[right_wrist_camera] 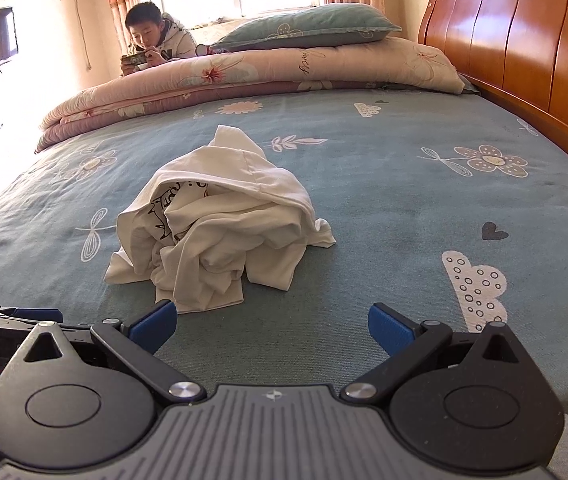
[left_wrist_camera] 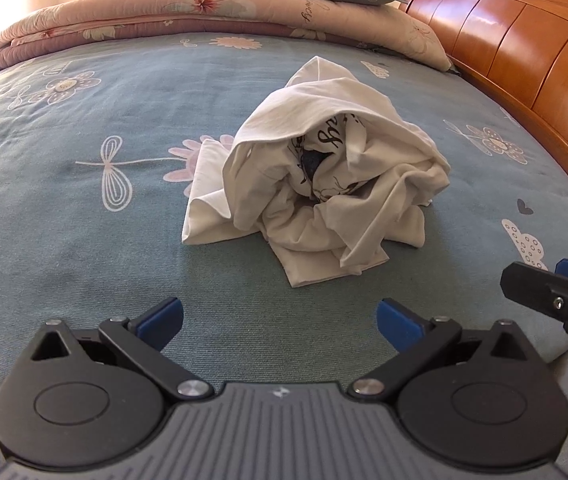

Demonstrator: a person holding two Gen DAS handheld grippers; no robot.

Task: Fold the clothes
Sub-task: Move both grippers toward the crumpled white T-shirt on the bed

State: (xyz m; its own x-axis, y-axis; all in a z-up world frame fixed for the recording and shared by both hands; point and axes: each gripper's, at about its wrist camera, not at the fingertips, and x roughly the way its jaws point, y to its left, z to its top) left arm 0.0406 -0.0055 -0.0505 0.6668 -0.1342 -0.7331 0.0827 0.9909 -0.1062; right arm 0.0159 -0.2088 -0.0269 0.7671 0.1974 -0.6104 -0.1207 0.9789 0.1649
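A white T-shirt with a black print (left_wrist_camera: 324, 184) lies crumpled in a heap in the middle of the bed; the right wrist view shows the same T-shirt (right_wrist_camera: 224, 232) left of centre. My left gripper (left_wrist_camera: 280, 320) hovers open over the sheet just short of the heap, nothing between its blue pads. My right gripper (right_wrist_camera: 272, 326) is also open and holds nothing, its left pad close to the shirt's near hem. The right gripper's tip (left_wrist_camera: 544, 284) shows at the right edge of the left wrist view.
A blue-green flowered sheet (right_wrist_camera: 384, 208) covers the bed. A folded pink quilt (right_wrist_camera: 244, 76) with a green pillow (right_wrist_camera: 308, 26) lies along the far side. A wooden headboard (right_wrist_camera: 524, 40) runs along the right. A person (right_wrist_camera: 156, 36) leans behind the quilt with a phone.
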